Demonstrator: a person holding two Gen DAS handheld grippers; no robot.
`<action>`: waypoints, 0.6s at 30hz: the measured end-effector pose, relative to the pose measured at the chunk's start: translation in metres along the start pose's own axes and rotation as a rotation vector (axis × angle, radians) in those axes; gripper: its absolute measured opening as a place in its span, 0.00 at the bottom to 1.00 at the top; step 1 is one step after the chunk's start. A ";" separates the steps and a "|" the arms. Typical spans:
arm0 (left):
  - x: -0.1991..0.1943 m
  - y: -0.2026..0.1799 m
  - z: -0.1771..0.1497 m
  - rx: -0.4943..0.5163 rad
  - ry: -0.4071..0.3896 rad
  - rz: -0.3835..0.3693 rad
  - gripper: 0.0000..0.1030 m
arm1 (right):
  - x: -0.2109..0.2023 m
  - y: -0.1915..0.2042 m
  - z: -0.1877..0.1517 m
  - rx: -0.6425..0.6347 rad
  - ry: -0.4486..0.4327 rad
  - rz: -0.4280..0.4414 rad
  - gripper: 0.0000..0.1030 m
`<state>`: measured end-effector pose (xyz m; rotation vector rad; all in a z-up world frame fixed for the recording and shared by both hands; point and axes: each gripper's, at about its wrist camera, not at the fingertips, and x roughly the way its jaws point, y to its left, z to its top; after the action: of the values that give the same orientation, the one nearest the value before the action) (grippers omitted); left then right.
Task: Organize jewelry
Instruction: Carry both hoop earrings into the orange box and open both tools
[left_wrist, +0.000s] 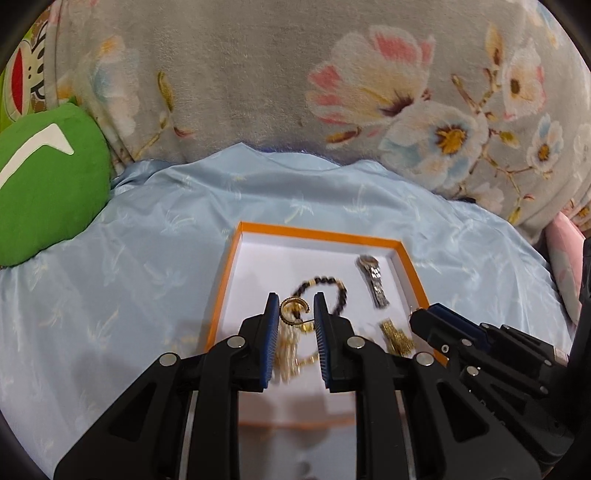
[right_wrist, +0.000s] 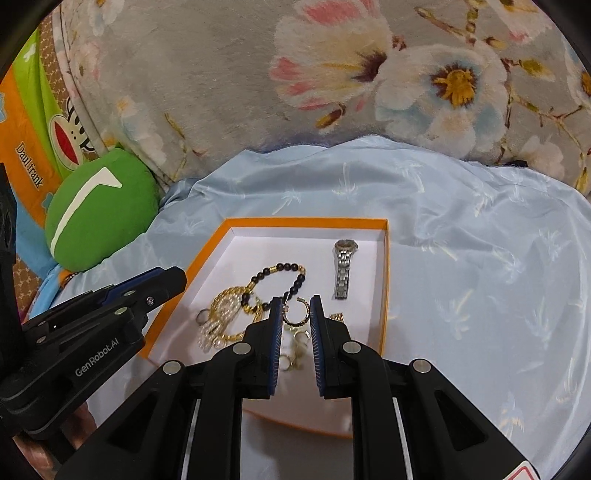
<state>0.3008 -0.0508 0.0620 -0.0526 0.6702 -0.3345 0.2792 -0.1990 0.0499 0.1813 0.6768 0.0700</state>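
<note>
An orange-rimmed box (left_wrist: 317, 233) with a white floor lies on a pale blue cloth; it also shows in the right wrist view (right_wrist: 306, 221). Inside lie a silver watch (right_wrist: 343, 267), a black bead bracelet (right_wrist: 284, 275) and a gold pearl piece (right_wrist: 221, 314). My left gripper (left_wrist: 295, 317) is shut on a gold hoop earring (left_wrist: 293, 312) above the box. My right gripper (right_wrist: 295, 314) is shut on another gold hoop earring (right_wrist: 295, 314), also above the box. The watch (left_wrist: 373, 280) and bracelet (left_wrist: 328, 291) show in the left view too.
A green plush cushion (left_wrist: 44, 192) lies left of the box. A grey flowered blanket (left_wrist: 295, 74) rises behind the cloth. Gold rings (right_wrist: 295, 347) and a gold chain piece (left_wrist: 397, 338) lie in the near part of the box.
</note>
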 end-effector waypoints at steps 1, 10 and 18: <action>0.007 0.001 0.004 -0.003 0.005 -0.003 0.18 | 0.008 -0.002 0.004 0.004 0.005 0.002 0.13; 0.058 0.004 0.020 -0.015 0.041 -0.011 0.18 | 0.046 -0.008 0.016 -0.002 0.034 -0.010 0.13; 0.065 0.003 0.015 -0.012 0.045 -0.001 0.25 | 0.051 -0.003 0.013 -0.042 0.024 -0.041 0.20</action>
<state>0.3589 -0.0696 0.0346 -0.0564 0.7171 -0.3335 0.3270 -0.1973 0.0276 0.1260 0.7026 0.0470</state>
